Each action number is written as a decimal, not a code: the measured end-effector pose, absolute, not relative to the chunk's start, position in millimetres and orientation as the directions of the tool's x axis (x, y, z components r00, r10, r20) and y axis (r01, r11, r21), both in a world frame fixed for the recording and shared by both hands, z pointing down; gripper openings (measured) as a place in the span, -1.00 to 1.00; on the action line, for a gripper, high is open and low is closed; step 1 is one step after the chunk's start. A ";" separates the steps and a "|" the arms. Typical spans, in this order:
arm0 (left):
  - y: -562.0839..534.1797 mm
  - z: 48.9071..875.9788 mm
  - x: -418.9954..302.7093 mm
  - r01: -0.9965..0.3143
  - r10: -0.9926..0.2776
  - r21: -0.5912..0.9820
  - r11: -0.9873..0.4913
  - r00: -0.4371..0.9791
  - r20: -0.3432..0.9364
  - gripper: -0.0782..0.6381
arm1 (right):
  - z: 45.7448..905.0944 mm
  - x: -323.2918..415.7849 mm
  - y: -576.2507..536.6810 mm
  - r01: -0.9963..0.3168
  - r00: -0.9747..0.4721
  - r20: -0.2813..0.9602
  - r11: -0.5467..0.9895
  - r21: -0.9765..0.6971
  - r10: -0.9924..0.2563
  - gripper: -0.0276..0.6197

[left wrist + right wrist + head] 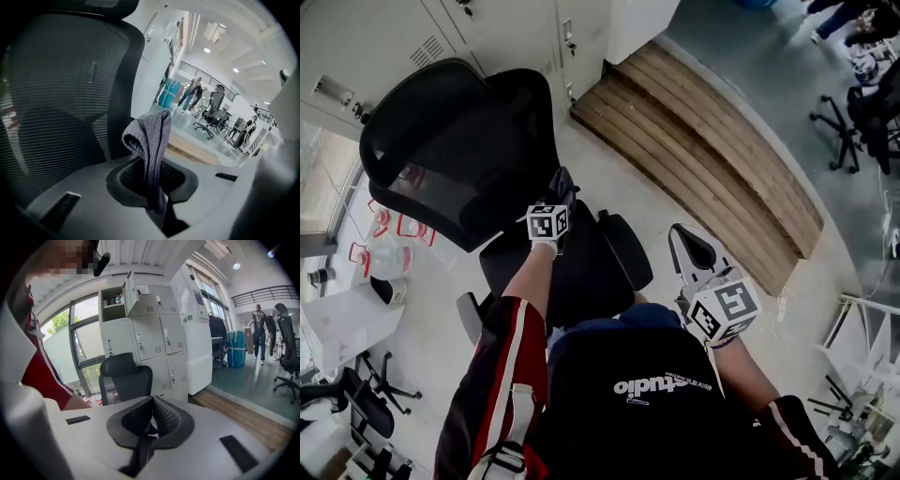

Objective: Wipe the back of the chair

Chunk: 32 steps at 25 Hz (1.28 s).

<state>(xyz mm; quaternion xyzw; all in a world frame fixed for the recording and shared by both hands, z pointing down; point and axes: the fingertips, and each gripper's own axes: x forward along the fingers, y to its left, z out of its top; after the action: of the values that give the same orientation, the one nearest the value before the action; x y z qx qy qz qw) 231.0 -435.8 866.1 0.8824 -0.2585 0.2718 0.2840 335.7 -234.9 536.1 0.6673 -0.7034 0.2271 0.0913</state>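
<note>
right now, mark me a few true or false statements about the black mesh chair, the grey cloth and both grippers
1. The left gripper is shut on a grey knitted cloth. True.
2. The right gripper holds a second cloth. False: its jaws are together with nothing between them.
3. The black mesh office chair stands in front of pale metal lockers. True.
4. The cloth lies spread flat on the floor. False: it sticks up from the left gripper's jaws, beside the chair's mesh back.
</note>
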 end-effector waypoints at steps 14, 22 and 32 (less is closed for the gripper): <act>-461.5 886.3 188.8 -0.696 -0.371 0.311 -0.647 0.643 0.670 -0.63 | 546.5 344.9 -233.2 -0.982 -0.090 0.465 0.001 -0.187 -0.881 -0.92; -478.9 887.6 93.1 -0.789 -0.466 0.309 -0.532 0.577 0.671 -0.63 | 547.0 289.3 -250.1 -0.981 -0.156 0.473 0.079 -0.177 -0.867 -0.92; -486.7 899.9 -70.1 -0.894 -0.563 0.284 -0.345 0.440 0.699 -0.63 | 549.8 198.5 -275.1 -0.965 -0.257 0.475 0.193 -0.179 -0.841 -0.92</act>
<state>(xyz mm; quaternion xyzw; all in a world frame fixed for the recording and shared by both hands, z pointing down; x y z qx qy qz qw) -70.1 -486.7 899.9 0.7811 -0.4666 0.2499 0.3312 198.5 -275.1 549.8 0.5939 -0.7602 0.2248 0.1370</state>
